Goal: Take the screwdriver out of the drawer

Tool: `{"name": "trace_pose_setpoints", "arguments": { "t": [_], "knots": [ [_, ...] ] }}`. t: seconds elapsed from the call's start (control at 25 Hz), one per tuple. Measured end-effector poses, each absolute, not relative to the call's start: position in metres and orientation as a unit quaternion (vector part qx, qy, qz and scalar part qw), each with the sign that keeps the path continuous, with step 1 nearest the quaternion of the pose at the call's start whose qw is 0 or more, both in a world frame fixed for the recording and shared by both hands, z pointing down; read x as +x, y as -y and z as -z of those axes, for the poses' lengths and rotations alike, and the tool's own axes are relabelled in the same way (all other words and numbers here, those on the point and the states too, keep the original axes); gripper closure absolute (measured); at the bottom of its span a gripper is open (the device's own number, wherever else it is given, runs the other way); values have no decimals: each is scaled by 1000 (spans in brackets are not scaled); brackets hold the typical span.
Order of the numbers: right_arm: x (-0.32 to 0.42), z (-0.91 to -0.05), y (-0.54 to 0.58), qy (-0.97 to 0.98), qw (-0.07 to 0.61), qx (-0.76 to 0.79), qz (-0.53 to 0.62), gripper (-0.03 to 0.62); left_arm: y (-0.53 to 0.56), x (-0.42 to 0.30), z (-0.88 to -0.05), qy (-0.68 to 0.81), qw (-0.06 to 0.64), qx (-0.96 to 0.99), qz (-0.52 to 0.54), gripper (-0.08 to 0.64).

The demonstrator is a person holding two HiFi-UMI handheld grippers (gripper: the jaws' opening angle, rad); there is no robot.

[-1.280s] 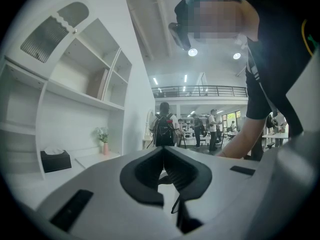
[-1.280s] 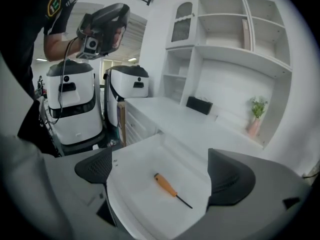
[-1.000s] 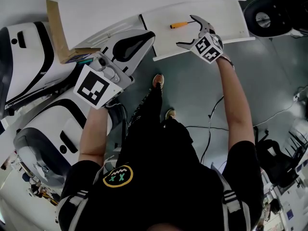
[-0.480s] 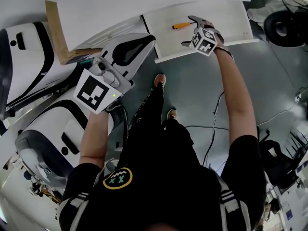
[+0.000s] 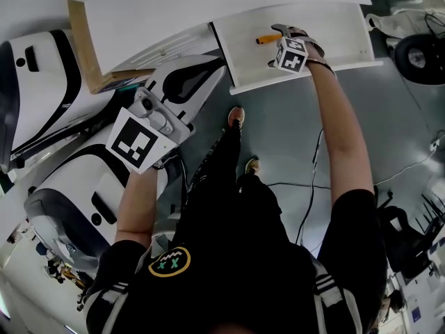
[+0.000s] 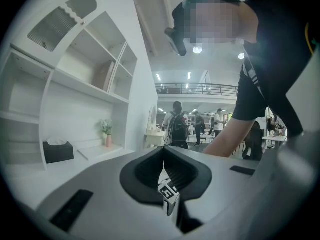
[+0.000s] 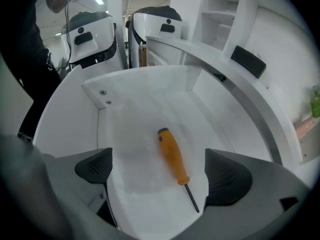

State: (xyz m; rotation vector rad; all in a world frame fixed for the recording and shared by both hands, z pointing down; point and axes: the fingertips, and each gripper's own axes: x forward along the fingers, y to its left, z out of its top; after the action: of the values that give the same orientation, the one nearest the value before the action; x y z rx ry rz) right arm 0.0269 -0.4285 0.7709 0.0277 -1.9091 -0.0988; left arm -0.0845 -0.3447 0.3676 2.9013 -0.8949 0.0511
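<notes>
An orange-handled screwdriver [image 7: 173, 156] with a thin dark shaft lies flat on the floor of the open white drawer [image 7: 127, 126]. My right gripper [image 7: 162, 171] hangs open just above it, one jaw on each side, touching nothing. From the head view the screwdriver [image 5: 268, 39] shows beside the right gripper [image 5: 281, 44] inside the drawer [image 5: 334, 26]. My left gripper [image 5: 188, 75] is held away to the left, off the drawer. Its jaws [image 6: 163, 166] meet tip to tip with nothing between them.
A white cabinet top [image 5: 208, 5] runs above the drawer. A cardboard piece [image 5: 87, 47] and white-and-black machine housings [image 5: 42, 89] lie at the left. Cables [image 5: 309, 179] trail on the grey floor. Shelves [image 6: 85, 74] and people stand far off in the left gripper view.
My right gripper has moved further into the drawer, down over the screwdriver. The left gripper has barely shifted.
</notes>
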Motion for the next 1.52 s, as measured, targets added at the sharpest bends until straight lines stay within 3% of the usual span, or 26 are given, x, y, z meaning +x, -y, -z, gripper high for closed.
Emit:
{"name": "trace_pose_setpoints", "arguments": {
  "t": [1.2,1.28,1.52],
  "knots": [
    [28,-800,434,801,597,-50,9,35,334,-87,-386,292,71,953,-23,540],
    [27,-797,435,803,595,-48,8,59,333,-87,-385,292,70,954,-23,540],
    [30,-794,431,804,592,-45,-1,237,333,-86,-385,290,69,954,-23,540]
  ]
}}
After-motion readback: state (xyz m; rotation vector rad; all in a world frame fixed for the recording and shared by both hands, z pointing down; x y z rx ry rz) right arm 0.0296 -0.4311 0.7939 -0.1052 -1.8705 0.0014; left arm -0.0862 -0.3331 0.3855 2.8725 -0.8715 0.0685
